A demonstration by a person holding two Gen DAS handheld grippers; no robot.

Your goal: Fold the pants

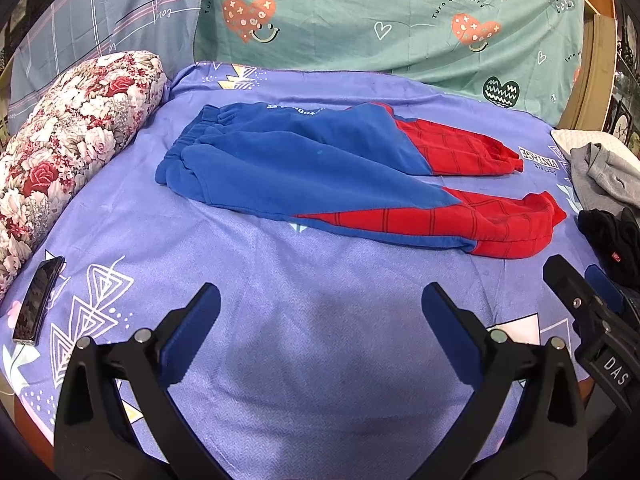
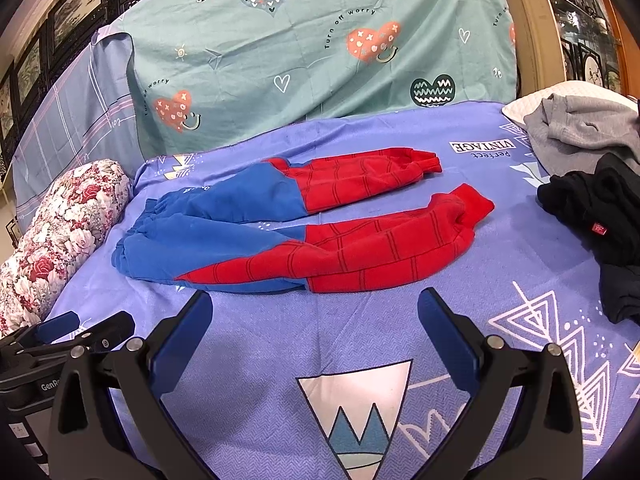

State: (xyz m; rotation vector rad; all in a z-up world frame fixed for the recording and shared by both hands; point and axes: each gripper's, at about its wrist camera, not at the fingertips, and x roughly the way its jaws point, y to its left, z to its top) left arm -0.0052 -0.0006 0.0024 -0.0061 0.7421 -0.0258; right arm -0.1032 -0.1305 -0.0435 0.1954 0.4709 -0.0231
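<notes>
Blue pants (image 1: 304, 160) with red lower legs lie spread flat on a purple printed sheet (image 1: 312, 320), waistband to the left, cuffs to the right, the two legs apart. In the right wrist view the same pants (image 2: 280, 232) lie just beyond my fingers. My left gripper (image 1: 320, 300) hovers open over bare sheet, short of the near leg. My right gripper (image 2: 316, 304) is open too, close to the near leg's red hem, holding nothing. Each gripper shows at the edge of the other's view: the right gripper (image 1: 580, 284) and the left gripper (image 2: 92, 324).
A floral bolster (image 1: 68, 152) lies along the left. A dark phone (image 1: 38, 300) rests on the sheet near it. Grey clothing (image 2: 580, 128) and black clothing (image 2: 600, 208) are piled at the right. A green patterned cloth (image 1: 380, 20) hangs behind.
</notes>
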